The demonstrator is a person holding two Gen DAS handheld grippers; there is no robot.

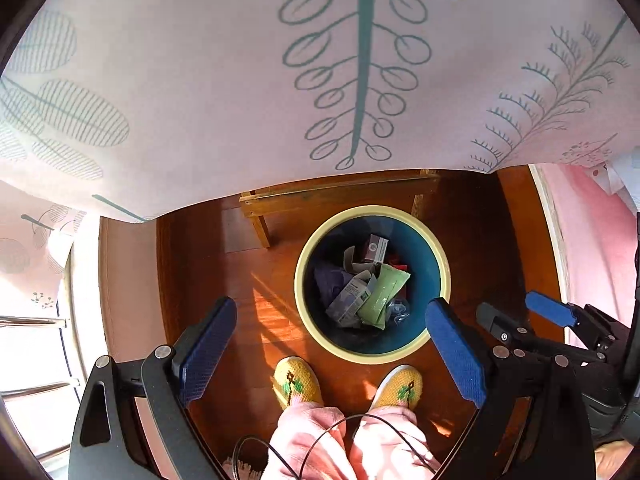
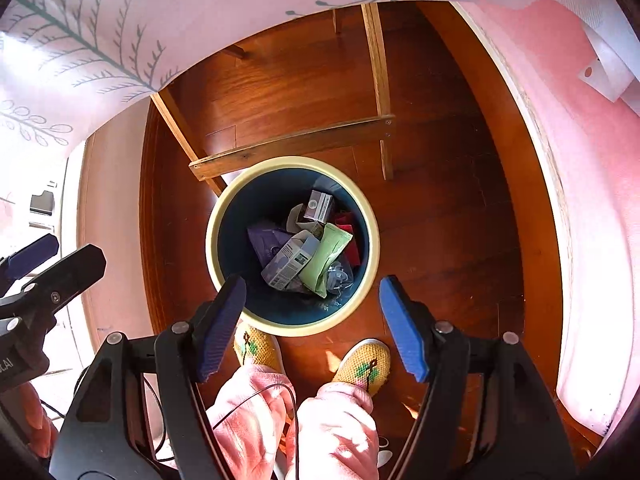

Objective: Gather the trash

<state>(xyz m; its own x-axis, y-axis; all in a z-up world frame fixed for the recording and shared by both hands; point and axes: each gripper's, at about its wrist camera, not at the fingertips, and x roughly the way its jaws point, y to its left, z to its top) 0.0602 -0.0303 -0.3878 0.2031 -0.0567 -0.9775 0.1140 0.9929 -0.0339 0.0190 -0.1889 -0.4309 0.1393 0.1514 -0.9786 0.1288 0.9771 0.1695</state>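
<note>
Both grippers poised over the bin [image 1: 434, 280], pointing almost straight down. Left gripper [image 1: 332, 354] with fingers spread wide, nothing between them; right gripper [image 2: 312, 328] likewise released and empty. Trash already inside the bin on the wooden floor [image 2: 440, 240], just ahead of two yellow slippers [image 1: 296, 380]. Judged from this: the drop looks done, both loads in. Nothing loose visible on the floor nearby; the desk [image 1: 200, 80] shows only its patterned cloth at this angle (its far side out of view), so impossible to say whether more remains to collect.

Counted in the bin: one green pouch [image 2: 328, 256], one grey-white carton [image 2: 292, 260], one small dark box [image 2: 319, 206], one purple wrapper [image 2: 266, 240], something red [image 2: 348, 224] at the far side, and some clear plastic [image 2: 340, 276], pieces too tangled to number. One bin, two grippers.
</note>
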